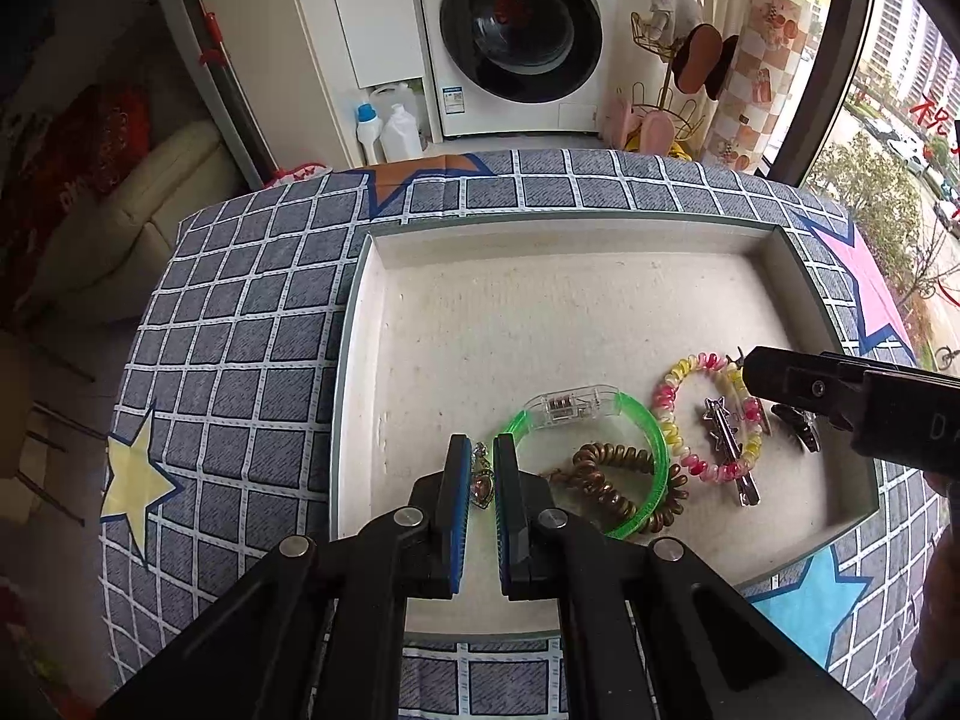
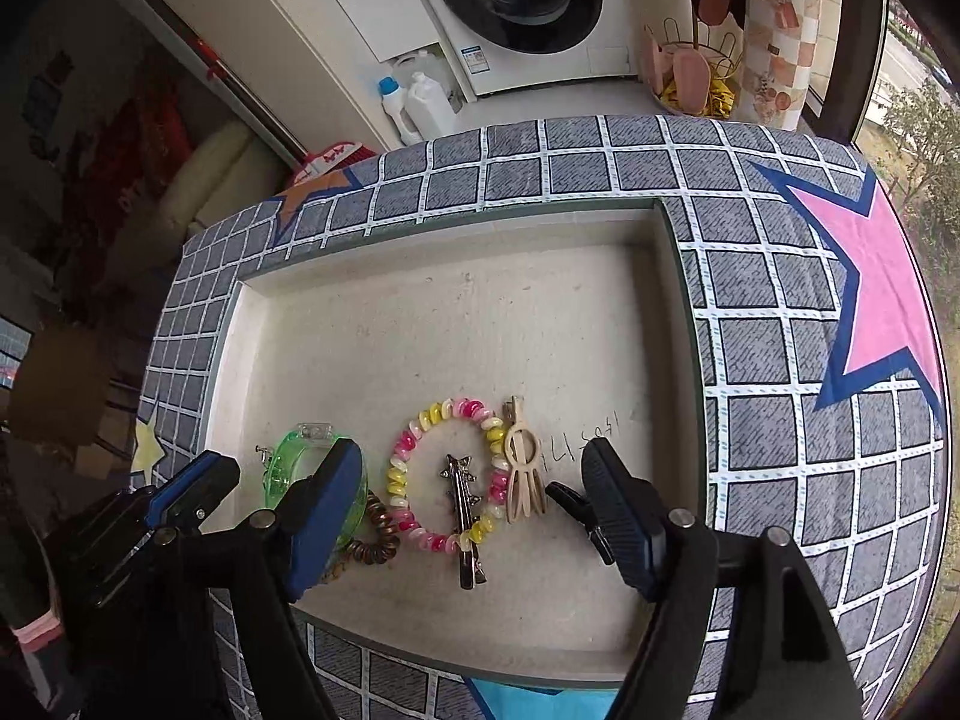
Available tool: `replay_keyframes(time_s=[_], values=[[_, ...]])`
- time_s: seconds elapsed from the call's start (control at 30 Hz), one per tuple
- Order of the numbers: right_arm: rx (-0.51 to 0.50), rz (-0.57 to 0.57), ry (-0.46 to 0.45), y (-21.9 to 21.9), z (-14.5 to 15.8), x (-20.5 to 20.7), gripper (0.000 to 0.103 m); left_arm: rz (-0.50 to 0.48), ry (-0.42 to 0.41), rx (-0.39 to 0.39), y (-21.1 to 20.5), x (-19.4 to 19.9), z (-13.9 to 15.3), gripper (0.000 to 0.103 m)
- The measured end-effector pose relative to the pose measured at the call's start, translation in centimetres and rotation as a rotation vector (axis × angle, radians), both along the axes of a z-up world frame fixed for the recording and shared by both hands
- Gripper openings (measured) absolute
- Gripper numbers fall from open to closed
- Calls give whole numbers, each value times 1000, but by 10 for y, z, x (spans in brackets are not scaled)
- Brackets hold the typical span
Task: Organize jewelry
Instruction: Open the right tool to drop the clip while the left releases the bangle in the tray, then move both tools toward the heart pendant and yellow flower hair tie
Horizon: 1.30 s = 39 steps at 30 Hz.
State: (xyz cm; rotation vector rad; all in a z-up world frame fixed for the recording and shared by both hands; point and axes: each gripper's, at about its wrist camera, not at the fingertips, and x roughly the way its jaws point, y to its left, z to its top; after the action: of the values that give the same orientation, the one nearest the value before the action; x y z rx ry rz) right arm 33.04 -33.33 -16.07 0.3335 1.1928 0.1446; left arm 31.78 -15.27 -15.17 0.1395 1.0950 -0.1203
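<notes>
Your left hand-held gripper point(image 1: 480, 468) is clamped on a light, dangly charm point(image 1: 482, 480); right hand-held gripper point(image 2: 474, 480) stands apart, empty; take the stiff clip point(image 2: 465, 516) mid-length.

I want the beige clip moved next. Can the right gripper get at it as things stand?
Probably yes. The right gripper is open above the tray, and the beige clip lies uncovered just inside its right finger; only the pink-and-yellow coil bracelet touches it.
</notes>
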Motion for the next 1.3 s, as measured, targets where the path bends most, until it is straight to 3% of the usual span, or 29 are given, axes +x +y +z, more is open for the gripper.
replay_keyframes(time_s=[0.53, 0.57, 0.6, 0.7, 1.07, 1.3], values=[[32, -31, -26, 7, 25, -44, 79, 13, -10, -44, 26, -39, 22, 22], [35, -30, -30, 8, 26, -49, 79, 15, -12, -42, 28, -43, 24, 57], [38, -29, -31, 9, 28, -54, 79, 28, -13, -34, 32, -46, 25, 103], [55, -24, -28, 13, 29, -70, 88, 59, -59, -14, 42, -61, 33, 103], [37, -4, -14, 25, 32, -135, 89, 86, -44, 10, 78, -112, 39, 103], [14, -10, 2, 31, 27, -167, 90, 98, 11, 36, 101, -149, 26, 103]])
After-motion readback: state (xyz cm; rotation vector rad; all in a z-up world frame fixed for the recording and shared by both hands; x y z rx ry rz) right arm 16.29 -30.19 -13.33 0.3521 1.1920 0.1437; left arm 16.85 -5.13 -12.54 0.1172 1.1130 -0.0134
